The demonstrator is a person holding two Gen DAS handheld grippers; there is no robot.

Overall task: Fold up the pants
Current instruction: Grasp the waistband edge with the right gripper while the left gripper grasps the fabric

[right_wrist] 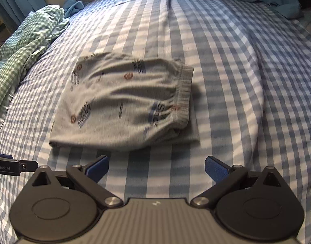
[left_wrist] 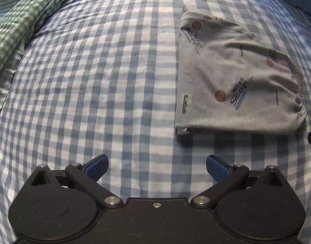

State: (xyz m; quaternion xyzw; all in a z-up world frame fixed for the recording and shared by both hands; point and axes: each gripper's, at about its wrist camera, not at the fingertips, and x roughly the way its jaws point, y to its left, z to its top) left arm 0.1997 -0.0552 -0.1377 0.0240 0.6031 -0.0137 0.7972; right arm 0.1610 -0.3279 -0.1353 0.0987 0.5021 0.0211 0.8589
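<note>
Pants point(right_wrist: 124, 101) lie folded in a compact grey bundle at mid-frame on the checked bedsheet point(right_wrist: 236, 81). The left gripper point(left_wrist: 157, 167) and right gripper point(right_wrist: 157, 167) both gape, empty. Any snag on the loose waistband point(right_wrist: 183, 93) could likely undo the fold.

The pants point(right_wrist: 122, 103) ahead of the right claw point(right_wrist: 156, 168) are soft, matt grey knit cloth with printed lettering. The bed sheet point(left_wrist: 94, 81) under the left claw point(left_wrist: 157, 167) is matt woven check cloth. Both claws are matt black plastic with textured blue pads point(left_wrist: 96, 167) and shiny metal pins.
</note>
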